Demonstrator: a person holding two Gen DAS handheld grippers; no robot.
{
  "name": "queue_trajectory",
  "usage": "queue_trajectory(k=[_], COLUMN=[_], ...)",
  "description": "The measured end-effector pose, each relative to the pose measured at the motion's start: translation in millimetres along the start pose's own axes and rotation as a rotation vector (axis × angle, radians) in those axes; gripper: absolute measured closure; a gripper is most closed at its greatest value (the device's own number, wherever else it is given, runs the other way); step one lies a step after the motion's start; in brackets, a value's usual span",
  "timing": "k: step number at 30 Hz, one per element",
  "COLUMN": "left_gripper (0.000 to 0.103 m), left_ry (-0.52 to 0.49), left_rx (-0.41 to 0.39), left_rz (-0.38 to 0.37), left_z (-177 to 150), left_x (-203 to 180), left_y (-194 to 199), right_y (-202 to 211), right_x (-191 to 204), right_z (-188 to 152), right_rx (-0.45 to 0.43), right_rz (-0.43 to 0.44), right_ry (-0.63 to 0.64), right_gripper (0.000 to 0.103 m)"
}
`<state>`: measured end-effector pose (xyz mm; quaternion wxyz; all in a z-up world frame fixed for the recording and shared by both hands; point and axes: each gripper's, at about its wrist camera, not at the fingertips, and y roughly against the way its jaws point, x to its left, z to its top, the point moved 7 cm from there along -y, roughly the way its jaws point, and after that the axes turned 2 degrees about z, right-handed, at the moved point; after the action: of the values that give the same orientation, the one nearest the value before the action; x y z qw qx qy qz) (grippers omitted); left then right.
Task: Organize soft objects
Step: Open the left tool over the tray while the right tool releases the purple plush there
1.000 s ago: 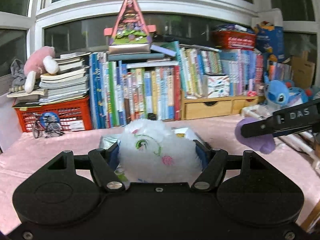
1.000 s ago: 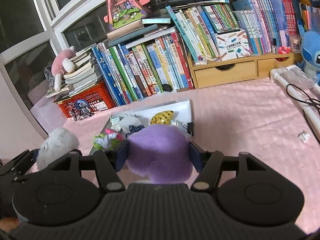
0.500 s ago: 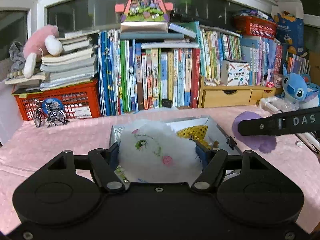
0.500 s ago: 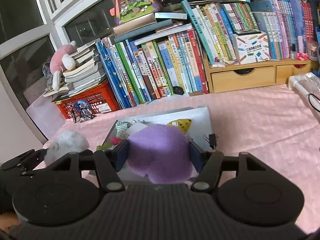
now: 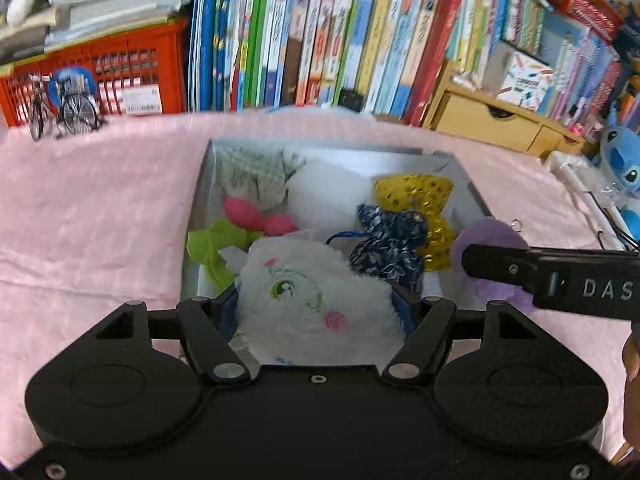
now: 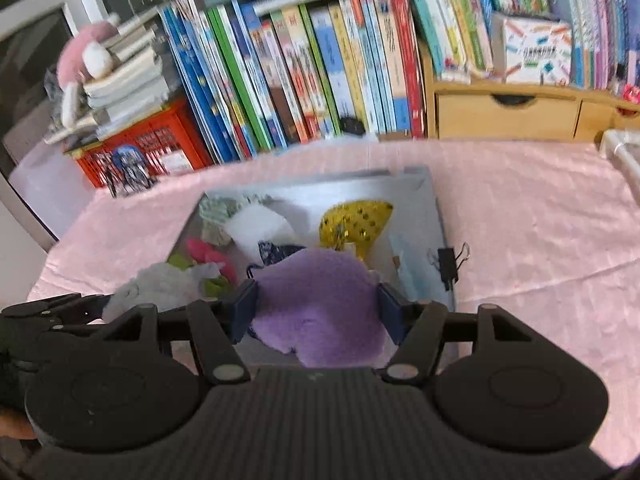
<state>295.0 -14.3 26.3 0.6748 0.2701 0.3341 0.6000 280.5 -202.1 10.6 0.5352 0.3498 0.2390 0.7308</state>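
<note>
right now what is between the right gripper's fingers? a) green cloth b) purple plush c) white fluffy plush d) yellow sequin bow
b: the right gripper is shut on the purple plush above the box; the white fluffy plush sits in the left gripper.

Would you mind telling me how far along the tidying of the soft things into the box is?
Several pieces already lie in the grey box, among them a gold bow and a navy bow. The left gripper holds a white plush and the right gripper a purple plush above it. Both remain to be dropped in.
</note>
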Motion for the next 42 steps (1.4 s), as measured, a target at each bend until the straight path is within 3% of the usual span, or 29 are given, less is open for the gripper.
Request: queue_trajectory(k=[7, 23, 34, 39, 42], left_gripper=[0.034, 0.033, 0.032, 0.027, 0.024], left_ry=[0.011, 0.030, 0.024, 0.027, 0.028], left_rx=[0.001, 0.005, 0.018, 0.012, -0.002], left_rz=[0.049, 0.098, 0.113, 0.101, 0.101], left_z=[8.9, 19.5, 16.1, 16.8, 17.7], left_x=[1.0, 6.9, 5.8, 7.5, 6.9], left_y=[-21.2, -44.8, -50.6, -46.8, -41.4], right_y=[-31.0, -50.9, -65.7, -61.7, -57.9], right_x=[-3.9, -9.8, -20.0, -18.9, -20.0], right_z=[-0.7, 20.8, 14.1, 14.0, 14.2], right_rx=[0.075, -0.036, 0.030, 0.019, 0.009], right_rz=[-0.022, -0.016, -0.023, -0.009, 0.006], right_ry=[0.000, -0.039, -0.099, -0.095, -0.102], right_gripper=[0.035, 0.037, 0.037, 0.034, 0.027])
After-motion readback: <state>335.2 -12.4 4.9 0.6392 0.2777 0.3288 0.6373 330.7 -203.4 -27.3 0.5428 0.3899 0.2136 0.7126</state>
